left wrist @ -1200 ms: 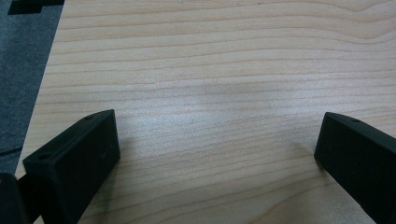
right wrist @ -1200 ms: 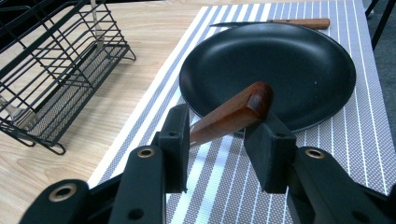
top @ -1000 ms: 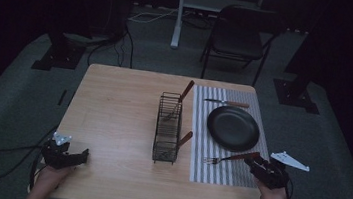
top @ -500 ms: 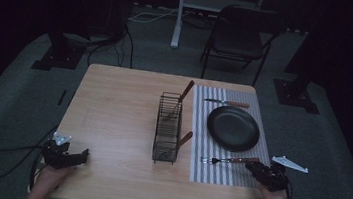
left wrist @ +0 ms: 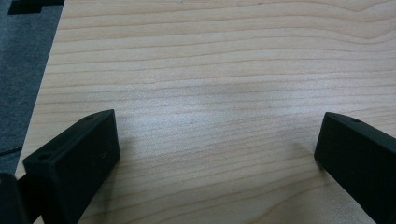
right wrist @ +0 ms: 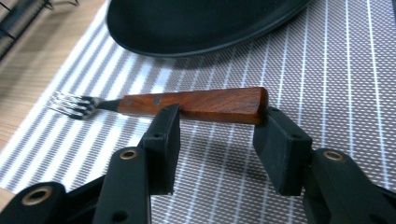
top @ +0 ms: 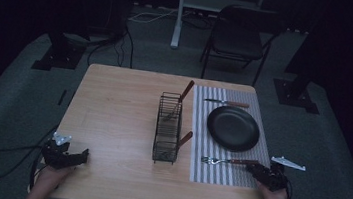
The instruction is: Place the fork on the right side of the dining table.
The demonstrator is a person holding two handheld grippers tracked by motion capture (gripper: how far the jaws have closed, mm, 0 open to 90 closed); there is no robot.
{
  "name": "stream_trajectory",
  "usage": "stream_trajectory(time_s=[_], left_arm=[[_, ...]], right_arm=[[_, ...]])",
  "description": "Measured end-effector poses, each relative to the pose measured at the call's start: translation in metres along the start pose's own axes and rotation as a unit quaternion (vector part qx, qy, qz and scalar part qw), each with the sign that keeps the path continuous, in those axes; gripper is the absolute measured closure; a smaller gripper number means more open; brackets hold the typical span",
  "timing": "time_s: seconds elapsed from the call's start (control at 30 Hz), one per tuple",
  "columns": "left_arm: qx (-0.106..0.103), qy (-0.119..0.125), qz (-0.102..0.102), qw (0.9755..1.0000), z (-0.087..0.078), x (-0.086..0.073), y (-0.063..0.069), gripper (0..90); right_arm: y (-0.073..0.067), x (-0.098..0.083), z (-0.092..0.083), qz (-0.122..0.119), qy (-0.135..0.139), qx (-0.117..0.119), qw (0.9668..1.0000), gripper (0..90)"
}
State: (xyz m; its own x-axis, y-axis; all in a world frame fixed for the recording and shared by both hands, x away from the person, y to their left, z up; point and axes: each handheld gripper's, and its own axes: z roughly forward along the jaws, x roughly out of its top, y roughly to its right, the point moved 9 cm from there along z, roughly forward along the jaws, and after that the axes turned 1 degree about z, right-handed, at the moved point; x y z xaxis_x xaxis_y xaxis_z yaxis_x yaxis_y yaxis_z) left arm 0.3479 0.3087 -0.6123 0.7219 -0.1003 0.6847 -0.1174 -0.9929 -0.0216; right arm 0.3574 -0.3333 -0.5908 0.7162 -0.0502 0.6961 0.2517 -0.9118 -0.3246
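Near the right front corner of the table (top: 113, 102), the right gripper (right wrist: 217, 140) sits low on the striped mat (right wrist: 327, 93), jaws apart and empty, with the fork (right wrist: 187, 103) lying just beyond the tips. It rests flat on the mat, just near of the black plate (right wrist: 196, 23), tines pointing left toward the wire rack (top: 168, 129), wooden handle to the right. Looks a light, rigid piece: steel tines, a squared wooden handle that should give the pads decent bite, while the thin metal neck would be slick and narrow. Best hold, I'd say, is across the handle's middle, near the rivets. It lies low, so the jaws would have to straddle it close to the mat. Over at the near left, the left gripper (left wrist: 210, 154) hovers above bare wood, jaws spread wide, holding nothing.
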Motion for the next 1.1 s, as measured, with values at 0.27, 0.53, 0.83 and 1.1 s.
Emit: stream_trajectory(time_s=[0.27,0.53,0.83,1.1], left_arm=[[0.000,0.000,0.000,1.0000,0.000,0.000,0.000,0.2],[0.000,0.000,0.000,1.0000,0.000,0.000,0.000,0.2],[0.000,0.000,0.000,1.0000,0.000,0.000,0.000,0.2],[0.000,0.000,-0.001,1.0000,0.000,0.000,0.000,0.2]], right_arm=[[0.007,-0.001,0.004,-0.007,-0.007,-0.014,0.9999,48.6],[0.002,-0.004,0.003,-0.017,-0.005,-0.025,0.9995,44.5],[-0.005,-0.007,0.000,-0.040,0.001,-0.061,0.9973,41.7],[-0.013,-0.013,-0.011,-0.029,0.011,-0.057,0.9979,41.2]])
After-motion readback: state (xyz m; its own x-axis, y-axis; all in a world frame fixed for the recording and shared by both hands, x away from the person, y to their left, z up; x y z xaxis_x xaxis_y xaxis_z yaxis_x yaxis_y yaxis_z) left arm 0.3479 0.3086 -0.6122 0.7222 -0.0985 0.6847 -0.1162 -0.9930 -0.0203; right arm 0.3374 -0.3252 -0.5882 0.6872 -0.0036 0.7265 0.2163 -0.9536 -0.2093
